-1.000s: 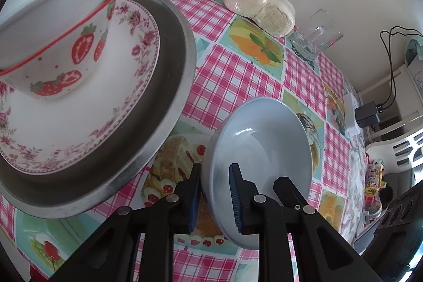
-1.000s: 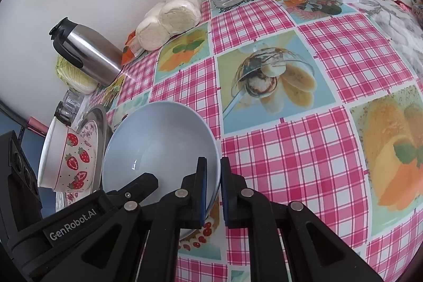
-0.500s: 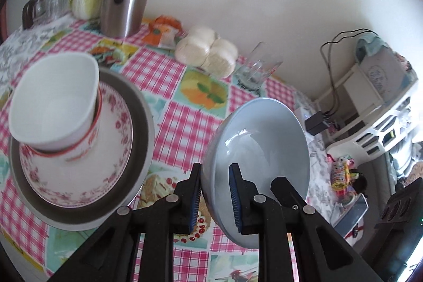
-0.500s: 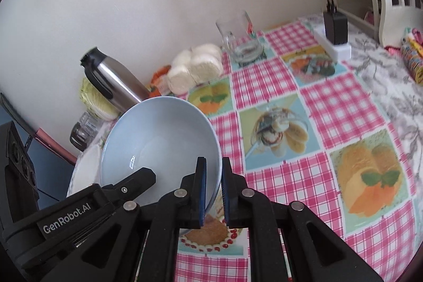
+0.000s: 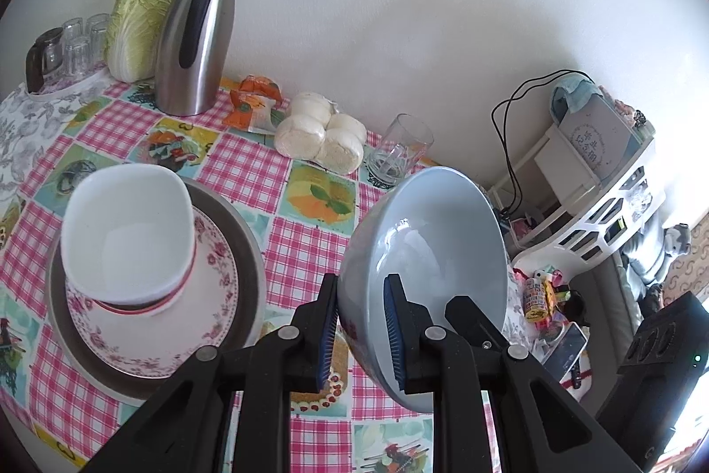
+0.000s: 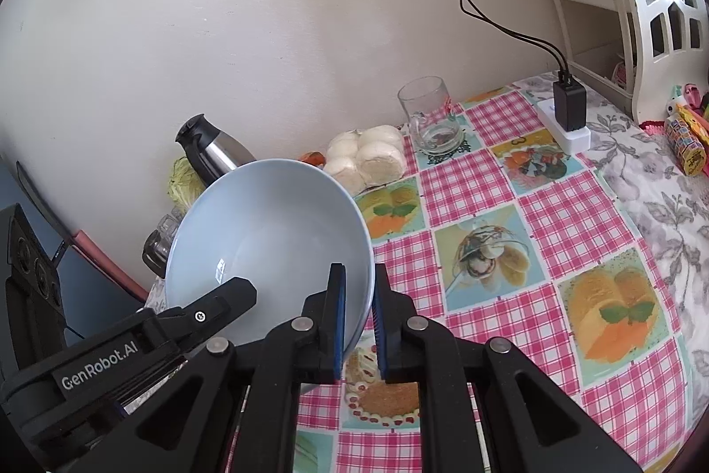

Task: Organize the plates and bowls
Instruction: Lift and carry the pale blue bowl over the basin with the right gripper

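**A:** Where is the blue bowl [image 5: 425, 251] right now?

**B:** Up off the checked tablecloth [image 5: 305, 251], tilted, and pinched at two spots on its rim. The left gripper [image 5: 361, 333] is clamped on the near rim, one pad inside the wall and one outside. The right gripper [image 6: 358, 318] is clenched on the rim too, on the bowl's right side.

**A:** What could go wrong?

**B:** Glazed ceramic held by narrow pads looks slippery. If the two hands drift apart or twist differently, I'd expect the rim to slide out of one grip and the bowl to swing or drop.

**A:** And the stack on the left?

**B:** The white strawberry bowl [image 5: 126, 238] sits on the floral plate [image 5: 212, 295], which sits on the metal tray [image 5: 248, 251]. Coming down off-centre could clip its rim or leave the blue bowl sitting crooked on top.

**A:** Anything else nearby?

**B:** The glass mug [image 6: 427, 118] and steamed buns [image 6: 368, 158] at the far side are well apart from the likely path.
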